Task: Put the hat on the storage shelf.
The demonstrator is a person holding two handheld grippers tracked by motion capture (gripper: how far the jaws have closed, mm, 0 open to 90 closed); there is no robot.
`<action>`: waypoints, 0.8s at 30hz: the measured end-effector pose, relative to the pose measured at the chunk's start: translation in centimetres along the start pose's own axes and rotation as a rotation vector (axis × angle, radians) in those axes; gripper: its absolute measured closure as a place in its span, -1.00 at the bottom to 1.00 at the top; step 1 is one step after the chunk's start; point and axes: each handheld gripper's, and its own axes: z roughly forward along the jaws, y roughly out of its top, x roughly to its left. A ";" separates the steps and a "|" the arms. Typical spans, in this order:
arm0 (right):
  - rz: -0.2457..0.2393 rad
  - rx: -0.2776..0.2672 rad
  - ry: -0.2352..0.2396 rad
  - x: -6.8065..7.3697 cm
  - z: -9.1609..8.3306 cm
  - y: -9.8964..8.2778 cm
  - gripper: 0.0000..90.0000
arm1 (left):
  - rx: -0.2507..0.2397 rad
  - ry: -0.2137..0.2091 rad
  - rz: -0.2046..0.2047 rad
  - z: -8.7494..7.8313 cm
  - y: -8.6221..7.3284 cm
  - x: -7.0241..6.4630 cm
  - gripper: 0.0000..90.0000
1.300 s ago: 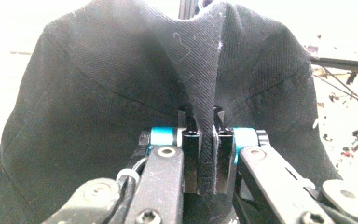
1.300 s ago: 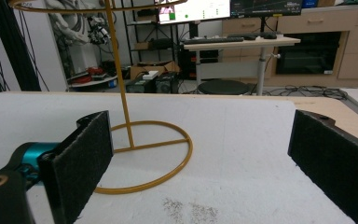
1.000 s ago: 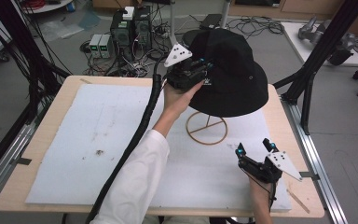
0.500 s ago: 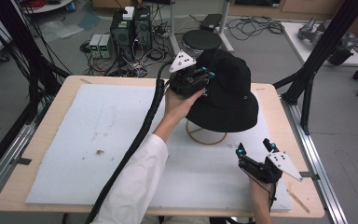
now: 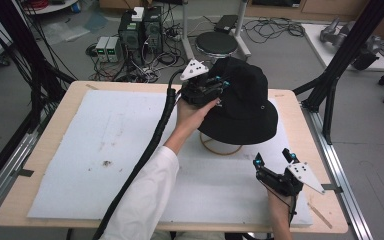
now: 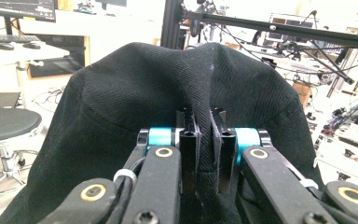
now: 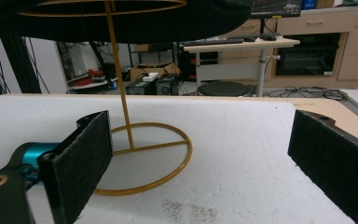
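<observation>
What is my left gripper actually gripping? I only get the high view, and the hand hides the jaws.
Observer: The left gripper is shut on a pinched fold of the black hat.
Operator: And is the right one open?
Observer: Yes, the right gripper has its jaws wide apart, with nothing between them.
Operator: What's under the hat?
Observer: A gold wire stand: a thin upright post on a ring base resting on the white mat.

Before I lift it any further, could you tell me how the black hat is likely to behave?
The black hat is probably floppy: its cloth folds into a ridge between the left gripper's shut jaws. It looks light, since a thin gold stand carries it. Its brim may sag.
</observation>
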 end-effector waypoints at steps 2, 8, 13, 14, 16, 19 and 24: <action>-0.002 -0.001 -0.001 0.0 0.0 0.0 -0.87 | 0.006 -0.003 -0.021 0.0 -0.1 0.1 0.81; -0.004 -0.001 0.003 0.0 0.0 0.0 -0.87 | 0.000 -0.005 -0.039 -0.3 -0.4 0.3 0.60; -0.001 0.001 0.000 0.0 0.0 0.0 -0.87 | -0.024 0.008 -0.031 -1.0 -0.4 0.4 0.32; -0.001 0.001 -0.001 0.0 0.0 0.0 -0.87 | -0.029 0.011 -0.030 -1.2 -0.4 0.4 0.28; 0.000 0.000 0.001 0.0 0.0 0.0 -0.87 | -0.038 0.014 -0.031 -1.5 -0.4 0.5 0.24; 0.002 -0.001 0.001 0.0 0.0 0.0 -0.87 | -0.043 0.025 -0.030 -2.1 -0.4 0.8 0.15; 0.005 0.003 0.002 0.1 0.0 0.0 -0.87 | -0.047 0.023 -0.033 -3.1 -0.6 1.2 0.09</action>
